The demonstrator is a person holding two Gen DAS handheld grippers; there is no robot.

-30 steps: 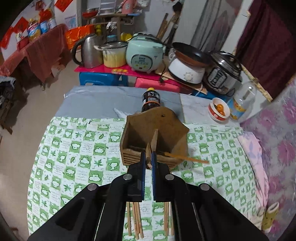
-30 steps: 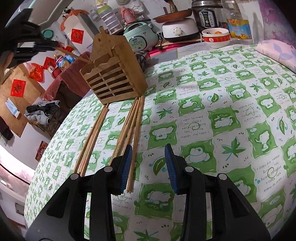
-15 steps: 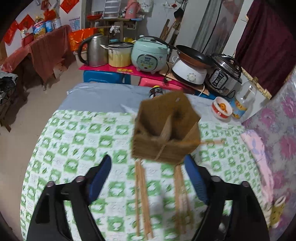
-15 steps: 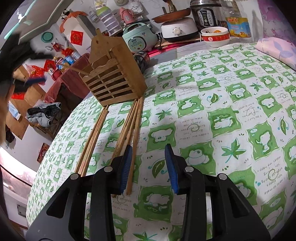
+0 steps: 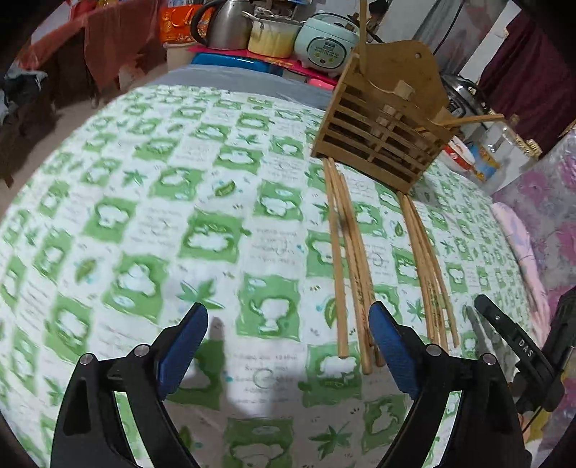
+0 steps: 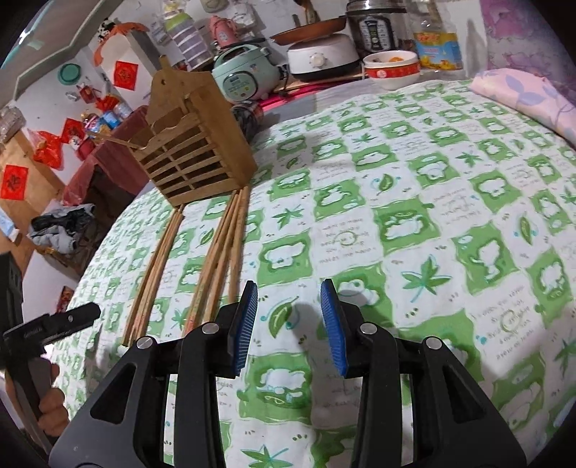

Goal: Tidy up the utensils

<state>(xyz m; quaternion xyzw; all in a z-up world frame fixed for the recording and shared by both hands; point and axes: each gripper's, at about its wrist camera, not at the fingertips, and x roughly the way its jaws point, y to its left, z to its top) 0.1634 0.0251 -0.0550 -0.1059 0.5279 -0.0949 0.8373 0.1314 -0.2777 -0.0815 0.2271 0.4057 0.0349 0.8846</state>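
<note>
A slatted wooden utensil holder [image 5: 381, 140] stands on the green-and-white checked cloth [image 5: 151, 216]; one chopstick [image 5: 471, 120] sticks out of it to the right. Two bundles of wooden chopsticks lie in front of it: a left bundle [image 5: 347, 266] and a right bundle [image 5: 428, 266]. My left gripper [image 5: 288, 345] is open and empty, low over the cloth, its right finger beside the near ends of the left bundle. My right gripper [image 6: 288, 320] is open and empty over the cloth, right of the bundles [image 6: 219, 252]; the holder [image 6: 194, 144] stands beyond them.
Behind the table stand a kettle [image 5: 226, 25], a pot, a green rice cooker [image 6: 248, 77], a pan, a pressure cooker [image 6: 376, 25], a bowl [image 6: 392, 68] and an oil bottle [image 6: 437, 45]. A dark jar [image 6: 248, 117] stands behind the holder. A pink pillow [image 6: 522, 97] lies at the right edge.
My left gripper was shut on a chopstick at the holder; it let go, opened wide, and came down and back to the near ends of the left bundle. The right gripper has barely moved.
</note>
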